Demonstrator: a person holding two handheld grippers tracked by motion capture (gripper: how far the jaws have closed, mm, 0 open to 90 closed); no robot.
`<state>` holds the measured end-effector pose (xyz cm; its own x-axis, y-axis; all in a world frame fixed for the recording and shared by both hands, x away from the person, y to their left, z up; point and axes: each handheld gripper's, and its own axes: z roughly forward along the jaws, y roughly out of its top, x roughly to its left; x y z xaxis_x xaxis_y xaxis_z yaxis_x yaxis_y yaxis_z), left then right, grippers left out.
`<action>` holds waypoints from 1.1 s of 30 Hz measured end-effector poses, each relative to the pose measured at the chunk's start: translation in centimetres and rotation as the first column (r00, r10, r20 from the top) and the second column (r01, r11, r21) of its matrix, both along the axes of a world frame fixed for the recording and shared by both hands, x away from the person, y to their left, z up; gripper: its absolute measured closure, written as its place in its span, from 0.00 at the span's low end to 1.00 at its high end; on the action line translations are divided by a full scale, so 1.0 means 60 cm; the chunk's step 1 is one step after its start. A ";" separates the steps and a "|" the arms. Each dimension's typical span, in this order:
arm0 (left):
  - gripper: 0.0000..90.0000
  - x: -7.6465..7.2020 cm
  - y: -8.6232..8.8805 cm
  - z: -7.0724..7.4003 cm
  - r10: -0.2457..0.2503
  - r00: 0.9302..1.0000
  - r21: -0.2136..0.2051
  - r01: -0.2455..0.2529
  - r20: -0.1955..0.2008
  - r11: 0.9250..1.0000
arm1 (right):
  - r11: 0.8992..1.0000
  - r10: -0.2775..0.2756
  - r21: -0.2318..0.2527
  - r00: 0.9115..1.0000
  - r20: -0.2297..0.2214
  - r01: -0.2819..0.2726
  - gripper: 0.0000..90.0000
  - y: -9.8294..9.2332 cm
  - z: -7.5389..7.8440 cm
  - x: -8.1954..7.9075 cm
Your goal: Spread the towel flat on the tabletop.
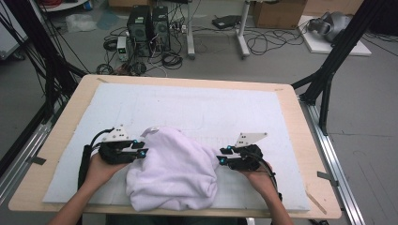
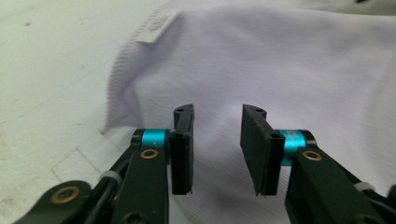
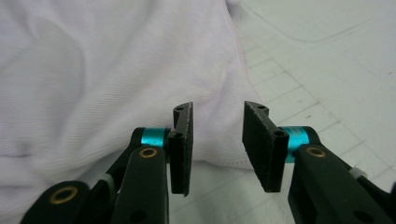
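A crumpled white cloth [image 1: 171, 171] lies bunched near the front edge of the white mat [image 1: 197, 108]. My left gripper [image 1: 142, 149] sits at the cloth's left side, open, with the fabric [image 2: 280, 70] just ahead of its jaws and nothing between them. A small label [image 2: 159, 25] is sewn on the cloth's hem. My right gripper [image 1: 219, 156] stands open at the cloth's right edge. In the right gripper view the hem [image 3: 233, 93] runs right past the gap between the jaws.
The mat covers a wooden table [image 1: 300, 154]. Black frame posts [image 1: 328, 70] stand at both sides. Computer towers [image 1: 148, 28], cables and boxes sit on the floor beyond the far edge.
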<state>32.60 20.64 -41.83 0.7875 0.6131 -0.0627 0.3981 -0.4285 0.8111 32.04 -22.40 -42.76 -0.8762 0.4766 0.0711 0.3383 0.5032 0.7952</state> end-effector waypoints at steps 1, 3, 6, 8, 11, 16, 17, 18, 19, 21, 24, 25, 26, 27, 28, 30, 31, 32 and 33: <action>0.68 0.008 -0.001 -0.005 0.021 1.000 -0.014 -0.021 -0.009 1.000 | 1.000 -0.004 -0.007 1.000 -0.017 0.004 0.66 0.003 -0.006 0.005; 0.56 0.019 -0.002 -0.014 0.089 0.996 -0.012 -0.089 -0.002 0.996 | 1.000 -0.011 -0.022 0.999 -0.034 0.010 0.62 0.007 -0.018 0.017; 0.51 0.034 -0.002 -0.027 0.094 0.995 -0.023 -0.095 -0.036 0.995 | 0.999 -0.022 -0.046 0.998 -0.063 0.019 0.65 0.016 -0.035 0.027; 0.60 0.041 -0.001 -0.033 0.077 0.995 -0.030 -0.079 -0.057 0.996 | 0.997 -0.034 -0.066 0.999 -0.034 0.032 0.77 0.016 -0.034 0.028; 0.83 0.044 -0.010 -0.033 0.036 0.998 0.000 -0.036 -0.052 0.999 | 0.998 -0.031 -0.062 0.999 -0.034 0.029 0.94 0.013 -0.034 0.031; 0.89 0.032 -0.013 -0.017 0.046 0.998 0.028 -0.045 -0.039 0.999 | 0.997 -0.029 -0.079 1.000 -0.005 0.028 0.98 0.009 -0.023 0.027; 0.89 0.028 -0.012 -0.012 0.054 0.998 0.023 -0.053 -0.034 0.998 | 0.997 -0.036 -0.073 0.999 0.003 0.036 0.98 0.004 -0.018 0.027; 0.89 0.023 -0.010 -0.005 0.054 0.998 0.022 -0.054 -0.030 0.998 | 0.996 -0.046 -0.076 0.999 0.010 0.047 0.98 -0.001 -0.012 0.028; 0.88 0.017 -0.009 0.001 0.047 0.999 0.017 -0.046 -0.022 0.999 | 0.995 -0.057 -0.079 0.998 0.022 0.059 0.98 -0.008 -0.005 0.029; 0.86 0.006 -0.008 0.014 0.020 1.000 0.008 -0.020 -0.013 1.000 | 0.994 -0.079 -0.071 0.996 0.049 0.083 0.98 -0.024 0.016 0.031; 0.69 -0.002 -0.007 0.023 -0.005 1.000 -0.015 0.005 -0.007 1.000 | 0.990 -0.124 -0.057 0.989 0.084 0.129 0.98 -0.050 0.048 0.037; 0.65 0.001 -0.005 0.023 -0.001 1.000 -0.013 0.001 -0.008 1.000 | 0.990 -0.130 -0.050 0.988 0.083 0.134 0.97 -0.055 0.053 0.040; 0.60 0.003 -0.003 0.022 0.001 1.000 -0.020 -0.001 -0.014 1.000 | 0.989 -0.136 -0.047 0.988 0.073 0.139 0.92 -0.058 0.053 0.044; 0.57 0.007 0.000 0.020 0.007 1.000 -0.028 -0.008 -0.020 1.000 | 0.986 -0.154 -0.051 0.986 0.071 0.158 0.82 -0.057 0.051 0.044; 0.56 0.010 0.003 0.017 0.015 1.000 -0.032 -0.016 -0.025 0.999 | 0.984 -0.165 -0.062 0.984 0.066 0.169 0.75 -0.055 0.047 0.044; 0.56 0.015 0.008 0.013 0.026 0.999 -0.033 -0.027 -0.036 0.999 | 0.987 -0.149 -0.055 0.988 0.046 0.151 0.70 -0.048 0.033 0.041; 0.56 0.018 0.010 0.011 0.030 0.999 -0.032 -0.031 -0.042 0.999 | 0.989 -0.135 -0.062 0.990 0.035 0.137 0.69 -0.043 0.025 0.038; 0.56 0.021 0.011 0.009 0.042 0.998 -0.034 -0.044 -0.047 0.998 | 0.990 -0.126 -0.067 0.992 0.029 0.128 0.66 -0.038 0.017 0.035; 0.56 0.026 0.012 0.006 0.053 0.997 -0.034 -0.055 -0.053 0.998 | 0.990 -0.121 -0.068 0.993 0.018 0.122 0.62 -0.034 0.008 0.035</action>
<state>34.15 21.36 -41.48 0.7487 0.6511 -0.1245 0.4615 -0.3771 0.8030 34.12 -24.44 -42.28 -0.8124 0.5826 0.0226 0.3889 0.5126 0.7655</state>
